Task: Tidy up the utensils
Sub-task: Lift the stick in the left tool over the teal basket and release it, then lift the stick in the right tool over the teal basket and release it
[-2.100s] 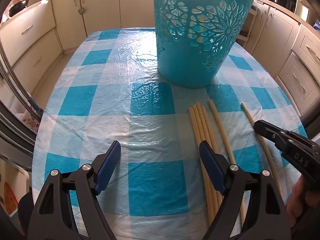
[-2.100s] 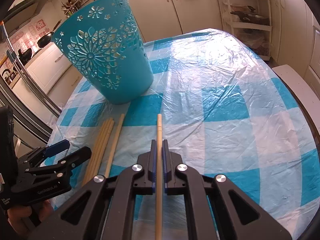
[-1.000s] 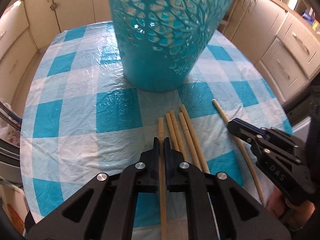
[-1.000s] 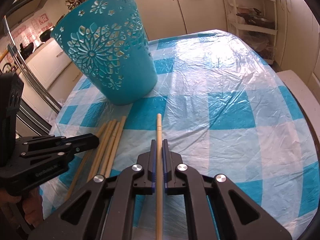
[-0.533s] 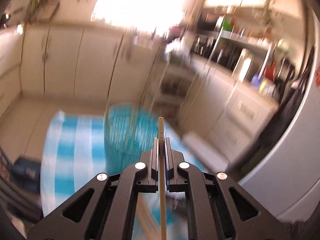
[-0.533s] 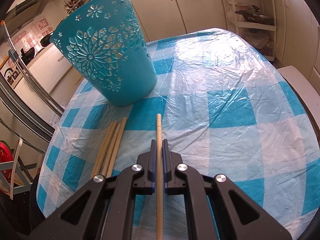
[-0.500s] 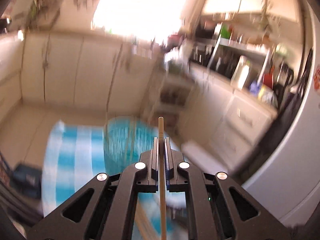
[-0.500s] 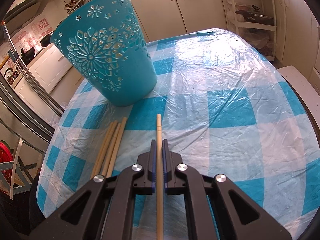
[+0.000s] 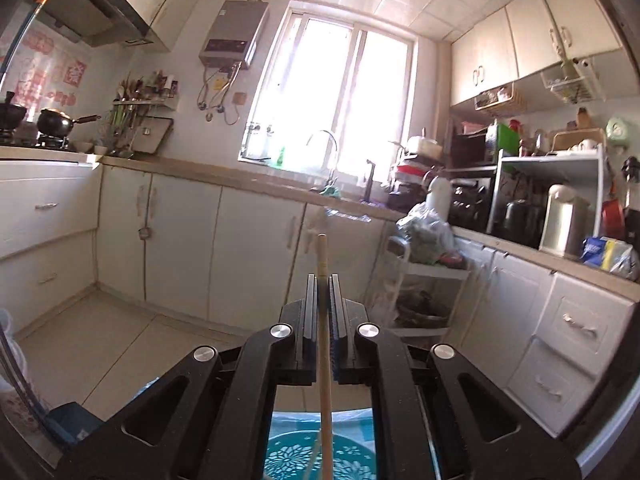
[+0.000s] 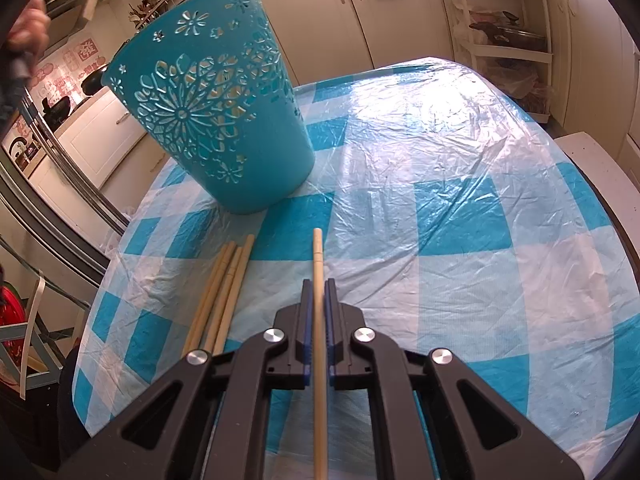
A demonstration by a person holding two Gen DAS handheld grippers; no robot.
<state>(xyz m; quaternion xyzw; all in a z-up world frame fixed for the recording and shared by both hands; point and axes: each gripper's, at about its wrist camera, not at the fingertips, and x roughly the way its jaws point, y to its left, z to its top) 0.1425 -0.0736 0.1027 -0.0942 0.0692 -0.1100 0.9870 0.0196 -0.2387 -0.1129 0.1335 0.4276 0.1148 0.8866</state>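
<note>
Left gripper point(image 9: 322, 280) pinching a stick point(image 9: 322, 264), tip pointing level above the basket point(image 9: 288, 456), right gripper point(image 10: 319, 284) pinching another stick point(image 10: 317, 252), pointing along the table point(image 10: 460, 208) beside the basket point(image 10: 208, 120)

Through my right camera, the tablecloth point(image 10: 460, 208) is a big check of turquoise and white squares under a shiny clear film. The basket point(image 10: 216, 120) is solid teal, its wall cut through with flower and star patterns. The chopstick point(image 10: 318, 280) in front of me is pale tan wood, same as the three loose chopsticks point(image 10: 224, 288) beside it. My right gripper point(image 10: 319, 308) is black with blue pads and silver screw heads. On my left camera, the left gripper point(image 9: 322, 312) is black too, its stick point(image 9: 322, 264) pale tan, and the cabinets point(image 9: 192, 240) are cream.
</note>
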